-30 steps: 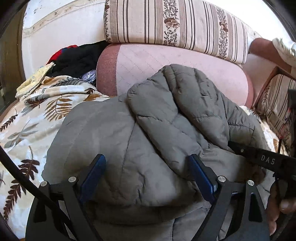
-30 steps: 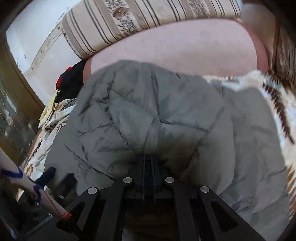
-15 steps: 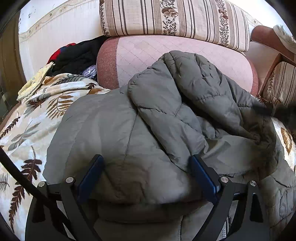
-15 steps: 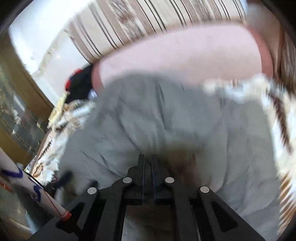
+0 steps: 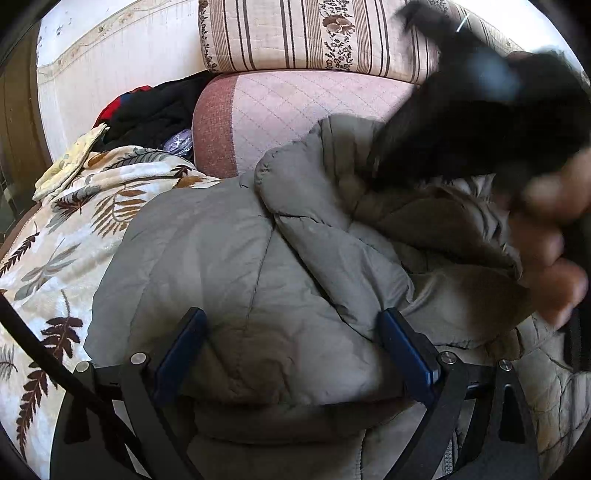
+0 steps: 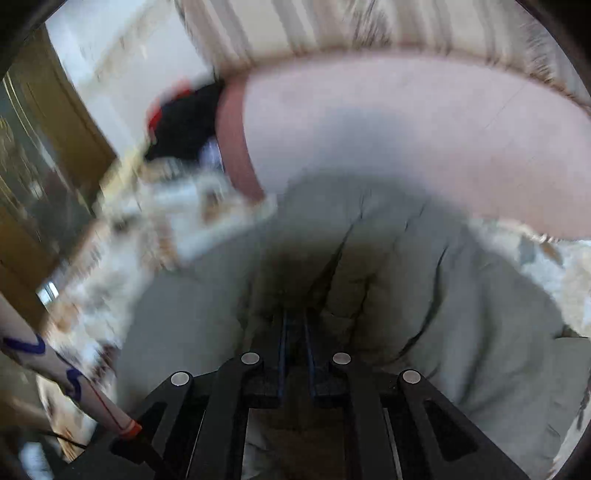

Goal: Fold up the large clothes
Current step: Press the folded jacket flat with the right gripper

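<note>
A grey-green quilted jacket (image 5: 240, 258) lies on a leaf-print blanket (image 5: 55, 240) on a sofa, one part folded over on its right half. My left gripper (image 5: 291, 350) is open, its blue fingers spread wide over the jacket's near bulge. My right gripper (image 6: 295, 325) is shut, with bunched jacket (image 6: 461, 314) fabric gathered at its tips. The left wrist view shows the right gripper (image 5: 461, 122) as a dark blur above the folded part, with a person's hand (image 5: 546, 240) behind it. The right wrist view is motion-blurred.
A pink seat cushion (image 5: 295, 107) and a striped back cushion (image 5: 295, 33) rise behind the jacket. A pile of dark and red clothes (image 5: 155, 110) sits at the back left. A white sleeve with blue marks (image 6: 37, 354) crosses the lower left of the right wrist view.
My right gripper has swung across and upward over the jacket, still shut, and now blurs the upper right of the left wrist view. The left gripper has stayed in place, open.
</note>
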